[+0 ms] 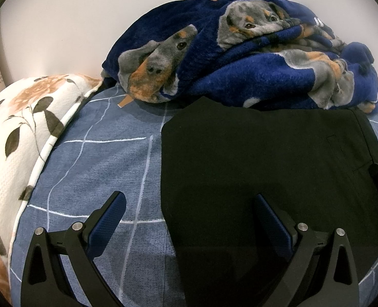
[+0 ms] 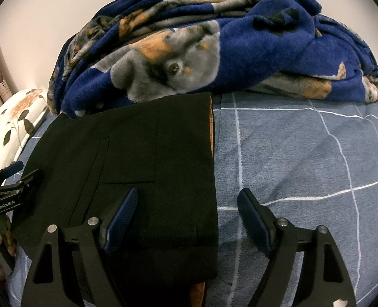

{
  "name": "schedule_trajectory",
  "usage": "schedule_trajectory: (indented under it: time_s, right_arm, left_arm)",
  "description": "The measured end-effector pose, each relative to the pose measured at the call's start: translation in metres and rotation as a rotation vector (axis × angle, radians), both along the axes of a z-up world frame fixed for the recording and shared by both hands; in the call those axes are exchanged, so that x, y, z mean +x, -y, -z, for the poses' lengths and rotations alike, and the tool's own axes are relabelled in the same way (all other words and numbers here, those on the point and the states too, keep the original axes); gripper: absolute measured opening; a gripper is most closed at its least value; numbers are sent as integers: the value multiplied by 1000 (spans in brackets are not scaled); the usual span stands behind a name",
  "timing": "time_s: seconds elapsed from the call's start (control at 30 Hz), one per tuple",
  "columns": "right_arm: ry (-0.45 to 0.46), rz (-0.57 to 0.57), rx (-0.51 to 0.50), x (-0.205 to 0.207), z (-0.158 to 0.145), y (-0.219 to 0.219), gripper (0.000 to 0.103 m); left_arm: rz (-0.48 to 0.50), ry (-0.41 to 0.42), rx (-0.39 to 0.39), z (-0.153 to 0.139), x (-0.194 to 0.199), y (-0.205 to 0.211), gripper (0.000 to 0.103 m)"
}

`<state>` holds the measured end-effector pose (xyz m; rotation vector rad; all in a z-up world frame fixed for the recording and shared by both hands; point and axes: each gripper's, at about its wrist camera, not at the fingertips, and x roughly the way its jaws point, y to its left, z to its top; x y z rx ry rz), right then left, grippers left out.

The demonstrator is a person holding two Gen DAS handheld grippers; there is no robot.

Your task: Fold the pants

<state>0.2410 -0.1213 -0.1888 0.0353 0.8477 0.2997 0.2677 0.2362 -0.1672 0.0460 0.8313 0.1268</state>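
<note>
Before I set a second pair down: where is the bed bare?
Bare sheet lies right of the black pants, up to the dog blanket. A narrower strip runs between pants and floral pillow. The back is crowded by the blanket.

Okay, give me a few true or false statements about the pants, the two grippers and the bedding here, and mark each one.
1. The black pants lie folded on the blue checked bedsheet. True.
2. The right gripper is shut on the pants. False: its jaws stand open, straddling the pants' edge.
3. The left gripper holds nothing. True.
4. The dog-print blanket covers the pants entirely. False: it is heaped behind them.
5. A floral pillow lies right of the pants. False: it lies to their left.
</note>
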Motion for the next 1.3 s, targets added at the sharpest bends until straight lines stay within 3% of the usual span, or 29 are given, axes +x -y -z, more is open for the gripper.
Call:
schedule_trajectory:
  time_s: [1.3]
  right_arm:
    - [18, 1, -35, -2, -3, 4, 78]
  left_arm:
    - [-3, -3, 5, 0, 0, -1, 100]
